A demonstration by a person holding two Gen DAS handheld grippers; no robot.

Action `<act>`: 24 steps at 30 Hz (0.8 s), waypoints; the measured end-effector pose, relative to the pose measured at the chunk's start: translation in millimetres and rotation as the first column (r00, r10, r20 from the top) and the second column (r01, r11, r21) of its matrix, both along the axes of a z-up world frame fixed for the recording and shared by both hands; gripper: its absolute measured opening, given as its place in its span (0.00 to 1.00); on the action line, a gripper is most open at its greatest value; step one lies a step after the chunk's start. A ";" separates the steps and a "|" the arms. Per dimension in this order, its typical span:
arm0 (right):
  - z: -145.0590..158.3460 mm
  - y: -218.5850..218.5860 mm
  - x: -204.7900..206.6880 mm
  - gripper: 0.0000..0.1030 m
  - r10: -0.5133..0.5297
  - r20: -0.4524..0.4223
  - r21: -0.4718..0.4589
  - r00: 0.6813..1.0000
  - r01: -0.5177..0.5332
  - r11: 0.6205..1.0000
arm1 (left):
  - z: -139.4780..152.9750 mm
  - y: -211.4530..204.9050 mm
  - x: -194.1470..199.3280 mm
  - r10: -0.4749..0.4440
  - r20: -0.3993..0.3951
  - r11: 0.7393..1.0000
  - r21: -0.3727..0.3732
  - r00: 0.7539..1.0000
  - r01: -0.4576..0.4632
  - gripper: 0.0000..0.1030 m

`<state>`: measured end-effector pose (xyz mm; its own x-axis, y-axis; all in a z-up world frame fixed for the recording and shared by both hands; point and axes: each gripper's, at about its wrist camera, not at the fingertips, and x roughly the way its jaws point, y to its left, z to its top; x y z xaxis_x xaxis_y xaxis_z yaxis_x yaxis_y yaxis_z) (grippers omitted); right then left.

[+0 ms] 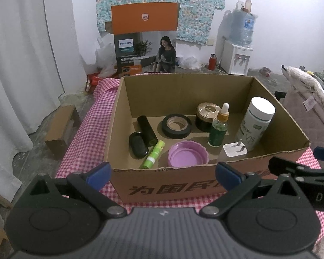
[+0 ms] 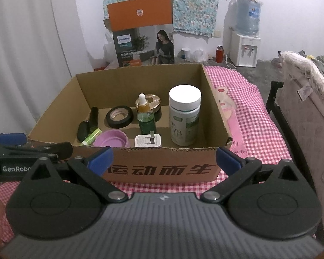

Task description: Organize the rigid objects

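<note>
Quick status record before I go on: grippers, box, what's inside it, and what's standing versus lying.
left gripper: open, empty, short of the box
right gripper: open, empty, short of the box
cardboard box: open-topped, on checked cloth
standing: white-capped bottle, dropper bottle, gold-lidded jar
lying: black cylinder, black oval case, green tube
flat: tape roll, purple lid, white plug

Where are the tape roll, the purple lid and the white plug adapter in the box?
tape roll (image 1: 176, 126), left wrist view, on its black outer band.
purple lid (image 1: 186, 156), left wrist view, on its inner face.
white plug adapter (image 2: 148, 141), right wrist view, on its white body.
</note>
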<state>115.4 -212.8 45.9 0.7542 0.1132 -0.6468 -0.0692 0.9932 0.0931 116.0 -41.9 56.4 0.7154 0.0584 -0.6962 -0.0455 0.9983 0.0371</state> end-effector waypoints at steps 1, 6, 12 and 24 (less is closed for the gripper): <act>-0.6 -1.0 0.2 0.99 0.000 0.000 0.000 1.000 0.000 1.000 | 0.1 0.0 0.1 0.000 -0.001 1.000 0.001 1.000 0.000 1.00; -1.3 -1.2 1.4 0.99 -0.003 -0.003 -0.004 1.000 0.003 1.000 | 0.2 0.0 0.6 0.000 -0.005 1.000 0.004 1.000 0.000 1.00; -2.3 -3.3 1.2 0.99 -0.004 -0.008 0.001 1.000 0.004 1.000 | 0.2 0.0 0.9 0.001 -0.005 1.000 0.004 1.000 -0.001 1.00; -2.8 -3.3 1.3 0.99 -0.004 -0.007 0.000 1.000 0.004 1.000 | -0.4 -0.1 1.5 0.008 0.000 1.000 0.004 1.000 -0.008 1.00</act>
